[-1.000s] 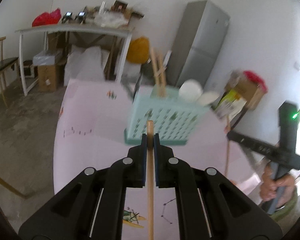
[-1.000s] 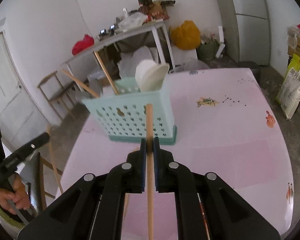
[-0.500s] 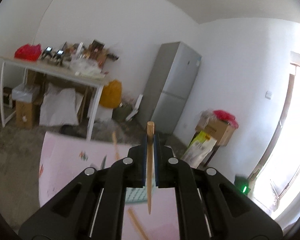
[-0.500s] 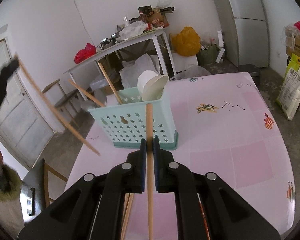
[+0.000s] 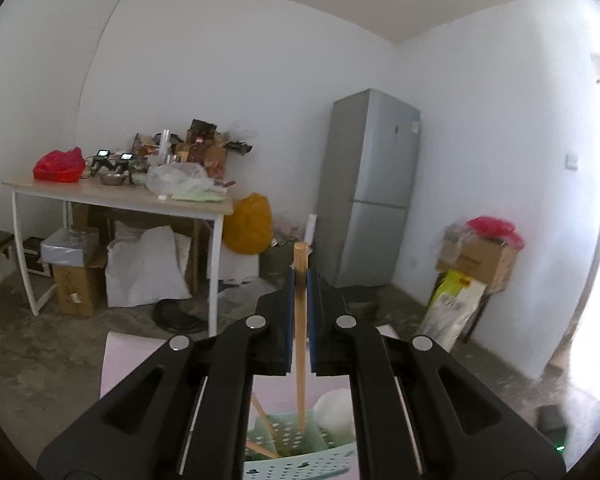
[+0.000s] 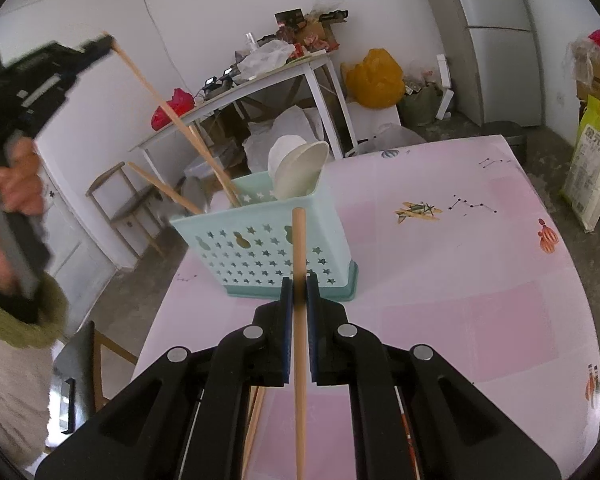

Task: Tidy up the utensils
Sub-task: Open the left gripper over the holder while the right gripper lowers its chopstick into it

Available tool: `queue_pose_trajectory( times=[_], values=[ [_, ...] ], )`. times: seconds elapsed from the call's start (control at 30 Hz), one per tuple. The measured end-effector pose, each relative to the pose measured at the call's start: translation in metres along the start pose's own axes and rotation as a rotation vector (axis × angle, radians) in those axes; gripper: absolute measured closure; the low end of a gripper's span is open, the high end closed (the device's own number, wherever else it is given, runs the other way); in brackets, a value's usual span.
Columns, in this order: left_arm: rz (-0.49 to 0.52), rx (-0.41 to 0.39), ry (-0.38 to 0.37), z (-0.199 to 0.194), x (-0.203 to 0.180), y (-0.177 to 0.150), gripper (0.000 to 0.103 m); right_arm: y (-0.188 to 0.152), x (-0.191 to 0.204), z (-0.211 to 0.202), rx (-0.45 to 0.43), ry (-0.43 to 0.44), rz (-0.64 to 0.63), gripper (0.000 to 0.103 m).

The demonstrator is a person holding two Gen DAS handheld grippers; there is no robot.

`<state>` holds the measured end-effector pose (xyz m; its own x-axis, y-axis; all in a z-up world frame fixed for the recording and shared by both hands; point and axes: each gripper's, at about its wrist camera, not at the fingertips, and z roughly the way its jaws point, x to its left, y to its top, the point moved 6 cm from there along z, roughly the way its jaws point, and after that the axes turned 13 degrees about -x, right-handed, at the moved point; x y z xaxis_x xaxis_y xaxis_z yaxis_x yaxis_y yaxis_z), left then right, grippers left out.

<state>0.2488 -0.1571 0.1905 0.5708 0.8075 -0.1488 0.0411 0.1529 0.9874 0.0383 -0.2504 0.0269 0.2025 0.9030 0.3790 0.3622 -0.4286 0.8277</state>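
Observation:
A light teal perforated utensil basket (image 6: 268,252) stands on the pink table (image 6: 480,280), holding white spoons (image 6: 296,168) and wooden chopsticks (image 6: 168,194). My left gripper (image 5: 300,280) is shut on a wooden chopstick (image 5: 301,332), held high above the basket (image 5: 300,464), its lower tip down inside the basket. In the right wrist view the left gripper (image 6: 96,46) shows at upper left with that chopstick (image 6: 172,120) slanting into the basket. My right gripper (image 6: 299,284) is shut on another wooden chopstick (image 6: 299,312), just in front of the basket.
More chopsticks (image 6: 256,420) lie on the table under the right gripper. Behind stand a cluttered white side table (image 5: 120,196), a grey fridge (image 5: 372,188), boxes and bags (image 5: 476,256), and a chair (image 6: 116,196) left of the table.
My left gripper has risen and tilted up above the basket, bringing its chopstick tip into the basket. The right gripper has stayed nearly still in front of the basket.

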Motion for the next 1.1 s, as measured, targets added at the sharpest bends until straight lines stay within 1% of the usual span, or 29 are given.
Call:
queue_pose_trajectory(
  times=[0.1,0.17,0.23,0.33,0.4,0.43,0.47,0.53,0.63,0.7,0.77,0.9,1.03,1.1],
  values=[
    [0.008,-0.018,-0.002,0.007,-0.001,-0.024,0.099,-0.001,0.0,0.0,0.005,0.004,0.003,0.096],
    [0.022,-0.027,0.01,0.01,0.0,-0.045,0.099,-0.002,0.001,0.0,0.007,0.007,0.003,0.096],
    [0.009,-0.005,0.009,0.011,0.002,-0.066,0.098,-0.001,0.002,-0.001,0.004,0.007,0.001,0.096],
    [-0.022,0.026,0.014,0.003,0.006,-0.085,0.098,0.0,0.003,-0.004,0.0,0.004,-0.003,0.096],
    [-0.046,0.034,0.019,-0.008,0.01,-0.089,0.091,0.0,0.003,-0.007,-0.004,0.001,-0.006,0.096],
    [-0.054,0.034,0.022,-0.014,0.012,-0.09,0.079,0.001,0.003,-0.009,-0.007,-0.002,-0.007,0.096],
    [-0.062,0.03,0.03,-0.022,0.014,-0.089,0.072,0.002,0.004,-0.01,-0.012,-0.005,-0.006,0.096],
    [-0.072,0.017,0.036,-0.038,0.018,-0.085,0.069,0.005,0.005,-0.015,-0.027,-0.008,-0.005,0.096],
    [-0.081,-0.007,0.046,-0.066,0.021,-0.078,0.056,0.014,0.007,-0.026,-0.064,-0.009,-0.004,0.096],
    [-0.089,-0.02,0.046,-0.087,0.023,-0.075,0.052,0.02,0.009,-0.032,-0.085,-0.001,-0.003,0.096],
    [-0.091,-0.016,0.058,-0.103,0.026,-0.077,0.044,0.028,0.012,-0.038,-0.109,0.002,-0.009,0.096],
    [-0.113,0.04,0.092,-0.126,0.036,-0.091,0.035,0.05,0.026,-0.042,-0.154,0.016,-0.044,0.096],
    [-0.122,0.12,0.116,-0.139,0.045,-0.115,0.026,0.084,0.048,-0.047,-0.225,0.038,-0.1,0.096],
    [-0.121,0.146,0.135,-0.145,0.05,-0.125,0.022,0.102,0.06,-0.046,-0.253,0.048,-0.125,0.096]
  ],
)
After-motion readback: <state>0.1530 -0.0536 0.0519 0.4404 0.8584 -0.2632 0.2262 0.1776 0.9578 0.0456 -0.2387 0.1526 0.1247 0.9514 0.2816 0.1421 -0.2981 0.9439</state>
